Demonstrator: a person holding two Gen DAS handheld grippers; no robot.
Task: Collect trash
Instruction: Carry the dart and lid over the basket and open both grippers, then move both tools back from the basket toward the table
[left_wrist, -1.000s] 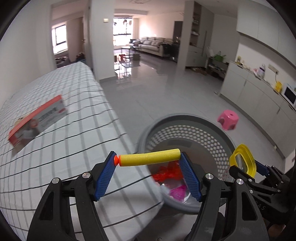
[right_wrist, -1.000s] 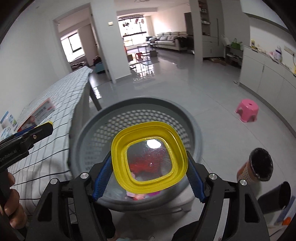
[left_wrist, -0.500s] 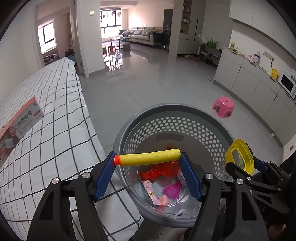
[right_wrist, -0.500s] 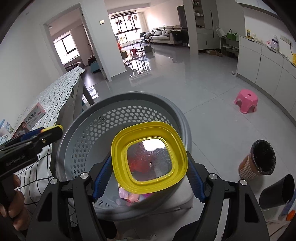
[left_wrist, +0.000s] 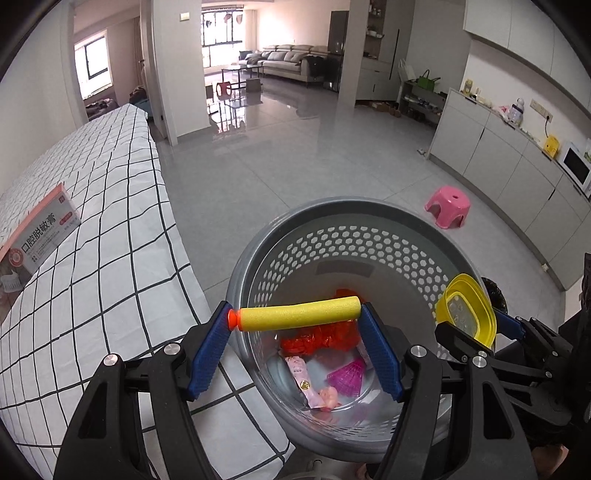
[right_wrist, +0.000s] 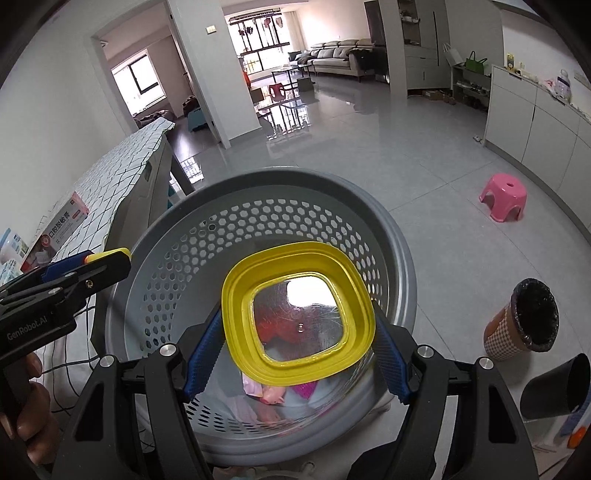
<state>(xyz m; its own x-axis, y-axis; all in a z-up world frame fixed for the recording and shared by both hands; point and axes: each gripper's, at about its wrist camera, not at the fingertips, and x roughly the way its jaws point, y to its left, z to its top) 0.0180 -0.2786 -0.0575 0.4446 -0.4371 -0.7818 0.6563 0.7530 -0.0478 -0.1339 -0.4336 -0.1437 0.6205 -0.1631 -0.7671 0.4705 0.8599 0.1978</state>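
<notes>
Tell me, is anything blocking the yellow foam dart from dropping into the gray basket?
Nothing visible blocks it. The left gripper holds the yellow foam dart over the open top of the gray basket. Below it lie only wrappers at the bottom. The yellow lid in the right gripper is off to the side.

Our two wrist views, close over the basket (left_wrist: 369, 236)
Both face down-forward along their fingers; we share basket (right_wrist: 258, 184), floor, stool (left_wrist: 447, 206).
</notes>
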